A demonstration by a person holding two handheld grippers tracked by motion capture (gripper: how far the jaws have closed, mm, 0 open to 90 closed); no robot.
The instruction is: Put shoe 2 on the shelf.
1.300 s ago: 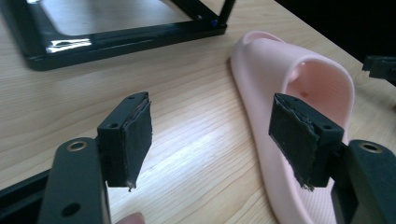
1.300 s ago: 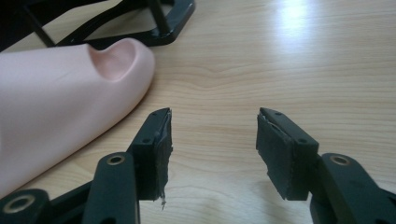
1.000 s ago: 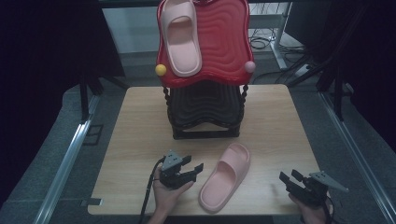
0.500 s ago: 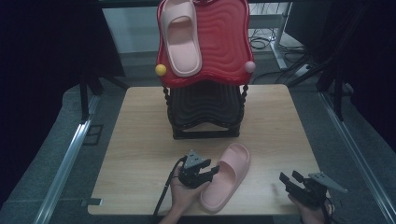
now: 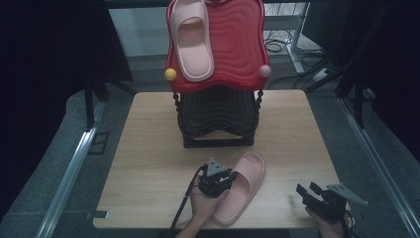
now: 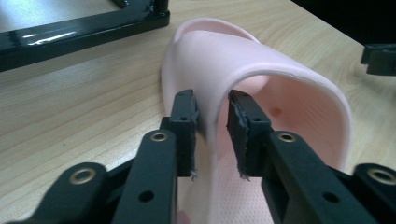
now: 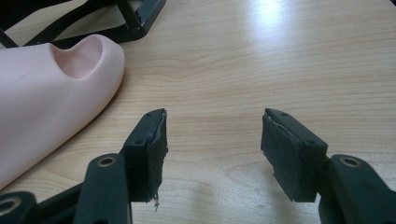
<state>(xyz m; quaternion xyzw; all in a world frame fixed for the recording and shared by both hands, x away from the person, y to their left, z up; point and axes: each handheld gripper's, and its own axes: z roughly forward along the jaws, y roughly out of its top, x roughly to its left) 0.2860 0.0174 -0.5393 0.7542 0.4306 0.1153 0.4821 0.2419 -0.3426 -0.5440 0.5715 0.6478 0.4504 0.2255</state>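
Left tongs: jaws have just been closing and now straddle the side wall of the slipper's strap, one pad outside, one inside. The outer pad touches the wall; a sliver of gap seems to remain at the inner pad, so a firm pinch cannot be confirmed.
Grip location rationale: judged, the strap edge is the one thin, raised part of the slipper that a narrow jaw span can take; the sole lies flat on the counter and offers no edge.
Left hand: enters from 6 o'clock in the high view, carrying the left tongs against the slipper's flank.
Slipper on counter: pink, sole down, on the near half of the counter, toe toward 1 o'clock, heel at the near edge.
Right tongs: jaws stand wide with bare wood between them; nothing held. In the high view the right tongs rest at 3 o'clock from the slipper, well apart, judged to be on standby.
Rack: black tiers at 12 o'clock from the slipper, topped by a red tilted panel.
Second slipper: lies on the panel's left half; the right half is bare, judged the free place for its pair.
Hidden or unclear: heel of the counter slipper partly covered by the left hand; its far strap wall hidden in the left gripper view; panel top cropped.
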